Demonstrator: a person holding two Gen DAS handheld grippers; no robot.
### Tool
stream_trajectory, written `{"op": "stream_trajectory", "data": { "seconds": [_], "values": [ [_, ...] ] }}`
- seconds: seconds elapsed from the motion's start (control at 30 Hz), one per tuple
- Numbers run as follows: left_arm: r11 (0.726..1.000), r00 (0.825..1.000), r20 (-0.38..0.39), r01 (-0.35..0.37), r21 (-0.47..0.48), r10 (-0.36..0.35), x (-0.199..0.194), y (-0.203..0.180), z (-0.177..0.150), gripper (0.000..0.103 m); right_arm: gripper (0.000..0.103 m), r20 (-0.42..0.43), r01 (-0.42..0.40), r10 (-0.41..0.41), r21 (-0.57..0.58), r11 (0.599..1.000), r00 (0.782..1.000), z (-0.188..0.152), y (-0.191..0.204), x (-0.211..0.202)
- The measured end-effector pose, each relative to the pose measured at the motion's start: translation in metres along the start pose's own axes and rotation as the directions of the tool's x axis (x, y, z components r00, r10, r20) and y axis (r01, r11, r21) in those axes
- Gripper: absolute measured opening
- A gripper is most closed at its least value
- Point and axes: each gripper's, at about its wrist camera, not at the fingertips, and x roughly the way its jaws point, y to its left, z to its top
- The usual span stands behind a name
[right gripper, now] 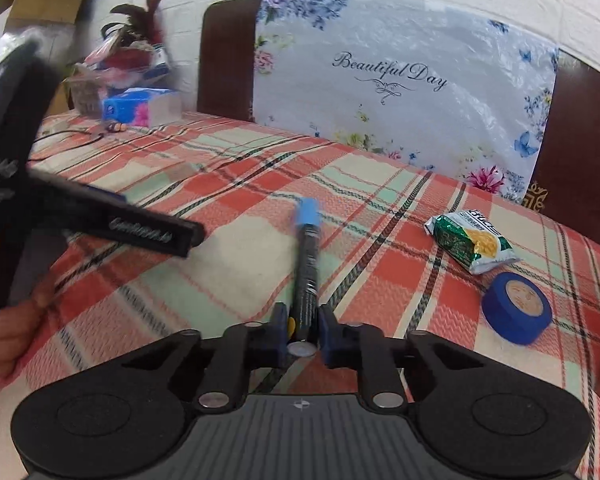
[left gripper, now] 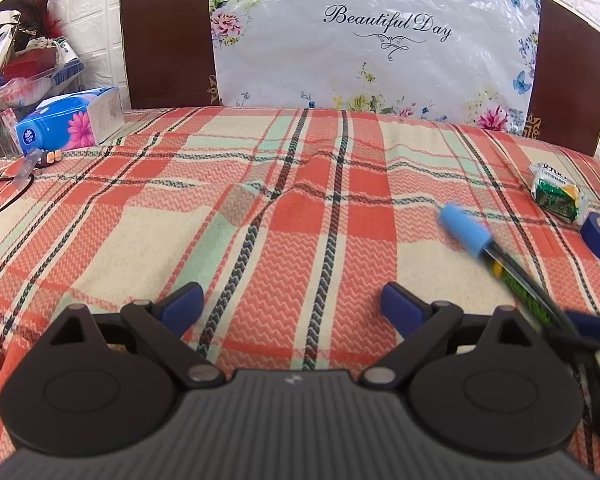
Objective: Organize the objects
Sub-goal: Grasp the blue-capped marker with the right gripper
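A black marker with a light blue cap (right gripper: 307,264) sticks forward from my right gripper (right gripper: 303,326), whose blue pads are shut on its rear end; it hangs above the plaid cloth (right gripper: 380,280). In the left wrist view the same marker (left gripper: 484,246) slants in from the right, held by the right gripper (left gripper: 580,326). My left gripper (left gripper: 290,302) stands open over the cloth with nothing between its fingers. In the right wrist view it shows as a black blurred shape (right gripper: 100,216) at the left, held by a hand (right gripper: 8,332).
A green snack packet (right gripper: 474,244) and a blue tape roll (right gripper: 516,306) lie on the cloth at the right. A blue tissue pack (left gripper: 68,120), a clear box of clutter (left gripper: 24,76) and a black cable (left gripper: 4,196) sit at the far left. A headboard with a floral cover (left gripper: 372,48) stands behind.
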Motion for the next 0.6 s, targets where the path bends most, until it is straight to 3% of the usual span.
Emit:
{"op": "stream_trajectory", "data": {
  "seconds": [0.2,0.43,0.47,0.53,0.6],
  "values": [
    [1.000,1.000,-0.001,-0.007,0.010,0.007,-0.001,-0.002,0.000,0.097,0.016,-0.015,-0.002,0.003,0.080,0.997,1.000,-0.038,-0.016,-0.055],
    [0.999,0.999,-0.028,-0.025,0.040,0.027,-0.009,-0.012,0.000,0.096,0.016,-0.038,0.077,-0.071,0.233,0.970,0.997,-0.086,-0.040,-0.119],
    [0.999,0.999,-0.040,-0.016,0.043,0.018,-0.014,-0.018,-0.001,0.092,0.016,-0.037,0.082,-0.075,0.254,0.964,0.996,-0.091,-0.044,-0.123],
    [0.996,0.995,-0.079,0.069,0.049,-0.065,-0.029,-0.035,-0.003,0.086,0.016,-0.030,0.079,-0.074,0.293,0.953,0.997,-0.097,-0.050,-0.129],
    [0.980,0.977,-0.123,0.185,0.070,-0.175,-0.046,-0.062,-0.006,0.083,0.016,-0.024,0.070,-0.066,0.319,0.945,0.998,-0.099,-0.053,-0.129]
  ]
}}
